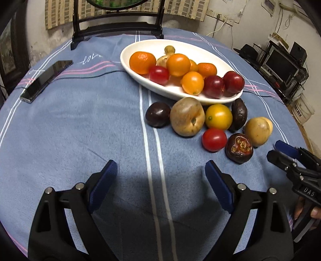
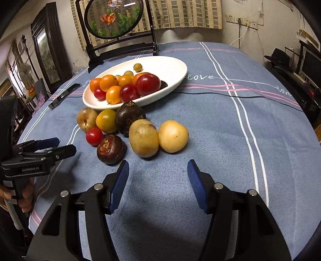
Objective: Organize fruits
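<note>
A white oval bowl (image 1: 144,47) (image 2: 170,68) holds several orange, red and small tan fruits. On the blue cloth in front of it lie loose fruits: a dark purple one (image 1: 157,117), a big tan one (image 1: 187,116), a yellow tomato (image 1: 218,116), a red tomato (image 1: 214,140) (image 2: 94,136), a dark cracked one (image 1: 239,148) (image 2: 111,149) and two pale tan ones (image 2: 143,137) (image 2: 173,136). My left gripper (image 1: 160,168) (image 2: 65,145) hovers open over bare cloth, short of the pile. My right gripper (image 2: 158,166) (image 1: 273,149) stands open and empty just before the tan fruits.
A black phone (image 1: 46,80) lies on the cloth at the far left, with a thin dark cable (image 1: 90,75) running across. A black stand with a round painted screen (image 2: 112,18) rises behind the bowl. A desk with a monitor (image 1: 280,64) stands beyond the table's right edge.
</note>
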A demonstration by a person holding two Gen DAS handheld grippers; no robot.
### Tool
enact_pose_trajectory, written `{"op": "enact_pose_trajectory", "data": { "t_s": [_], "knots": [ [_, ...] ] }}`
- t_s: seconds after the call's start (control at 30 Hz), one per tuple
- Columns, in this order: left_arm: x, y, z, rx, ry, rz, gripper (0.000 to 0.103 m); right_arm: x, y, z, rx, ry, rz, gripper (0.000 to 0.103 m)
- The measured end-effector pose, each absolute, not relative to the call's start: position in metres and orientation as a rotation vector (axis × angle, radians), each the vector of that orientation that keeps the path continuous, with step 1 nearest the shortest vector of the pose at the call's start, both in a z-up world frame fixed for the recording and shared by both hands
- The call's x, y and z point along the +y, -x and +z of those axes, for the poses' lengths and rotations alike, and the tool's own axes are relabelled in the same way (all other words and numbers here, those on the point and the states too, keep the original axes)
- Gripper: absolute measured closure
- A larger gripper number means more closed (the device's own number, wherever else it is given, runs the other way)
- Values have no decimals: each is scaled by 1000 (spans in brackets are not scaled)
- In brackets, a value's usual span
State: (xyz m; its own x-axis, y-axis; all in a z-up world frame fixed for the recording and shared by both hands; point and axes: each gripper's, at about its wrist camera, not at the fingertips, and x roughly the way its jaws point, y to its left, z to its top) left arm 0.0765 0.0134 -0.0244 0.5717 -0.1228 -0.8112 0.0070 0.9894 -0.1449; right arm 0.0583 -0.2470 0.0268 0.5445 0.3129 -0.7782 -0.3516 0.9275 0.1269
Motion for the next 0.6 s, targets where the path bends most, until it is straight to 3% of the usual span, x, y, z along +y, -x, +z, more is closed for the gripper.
{"op": "enact_pose_trajectory", "data": {
  "t_s": [0.6],
  "knots": [
    [10, -76, -25, 966, 121, -77, 10, -217, -70, 17, 991, 68, 428, 42]
  ]
}}
